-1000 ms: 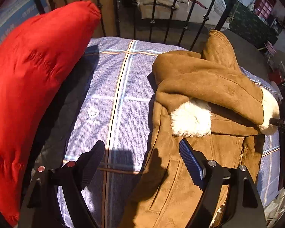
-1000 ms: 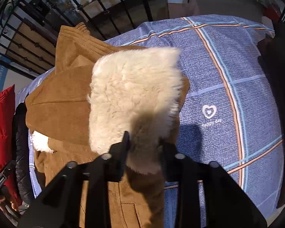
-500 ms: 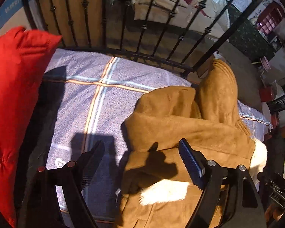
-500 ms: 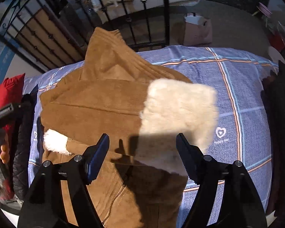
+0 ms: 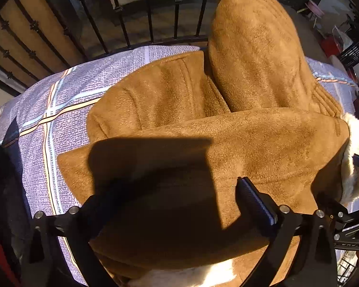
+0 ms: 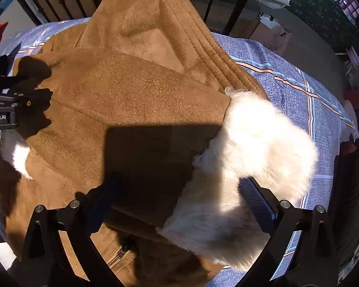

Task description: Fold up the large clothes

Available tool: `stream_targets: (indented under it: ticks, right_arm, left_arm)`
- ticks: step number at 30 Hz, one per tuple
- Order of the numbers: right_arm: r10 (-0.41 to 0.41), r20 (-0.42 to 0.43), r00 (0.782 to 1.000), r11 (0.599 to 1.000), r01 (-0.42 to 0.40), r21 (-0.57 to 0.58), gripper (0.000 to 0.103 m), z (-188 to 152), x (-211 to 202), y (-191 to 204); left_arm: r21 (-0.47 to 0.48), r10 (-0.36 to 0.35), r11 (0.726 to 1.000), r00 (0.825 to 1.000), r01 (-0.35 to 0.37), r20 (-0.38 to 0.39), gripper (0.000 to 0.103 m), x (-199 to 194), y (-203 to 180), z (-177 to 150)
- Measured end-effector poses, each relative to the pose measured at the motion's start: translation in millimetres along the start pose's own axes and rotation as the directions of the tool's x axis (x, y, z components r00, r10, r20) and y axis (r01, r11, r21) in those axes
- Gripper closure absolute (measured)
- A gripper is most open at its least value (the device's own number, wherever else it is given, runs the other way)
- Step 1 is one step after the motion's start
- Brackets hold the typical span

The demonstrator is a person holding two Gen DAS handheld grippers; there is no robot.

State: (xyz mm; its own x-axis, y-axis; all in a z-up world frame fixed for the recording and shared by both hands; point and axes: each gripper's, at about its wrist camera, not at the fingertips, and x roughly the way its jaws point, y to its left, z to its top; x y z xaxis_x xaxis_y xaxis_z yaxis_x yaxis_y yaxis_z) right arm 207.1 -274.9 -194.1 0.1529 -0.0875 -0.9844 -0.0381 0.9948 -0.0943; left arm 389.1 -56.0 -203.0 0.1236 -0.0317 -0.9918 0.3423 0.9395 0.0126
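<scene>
My left gripper [image 5: 174,205] hangs wide open over the brown coat [image 5: 227,143], holding nothing. My right gripper [image 6: 179,198] gapes empty above its fleecy white cuff [image 6: 258,143]. The coat lies folded on the checked bedspread [image 5: 47,110].

coat [image 5: 227,143] on bed [image 5: 59,100], railing [image 5: 131,19] behind

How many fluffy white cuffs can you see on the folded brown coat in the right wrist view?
2: a large white cuff at the coat's right, between the open right gripper's fingers, and a smaller one at its left edge.
</scene>
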Motion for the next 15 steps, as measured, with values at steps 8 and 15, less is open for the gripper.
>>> stream_targets:
  ticks: [8,15]
  right_arm:
    - [-0.059,-0.029,0.998,0.998,0.059,-0.004,0.004,13,20,4]
    - [-0.089,-0.025,0.996,0.996,0.089,0.000,0.004,15,23,6]
  left_arm:
    - [0.007,0.034,0.999,0.999,-0.034,-0.021,0.004,13,-1,8]
    - [0.017,0.044,0.999,0.999,-0.043,-0.028,0.004,16,-2,8]
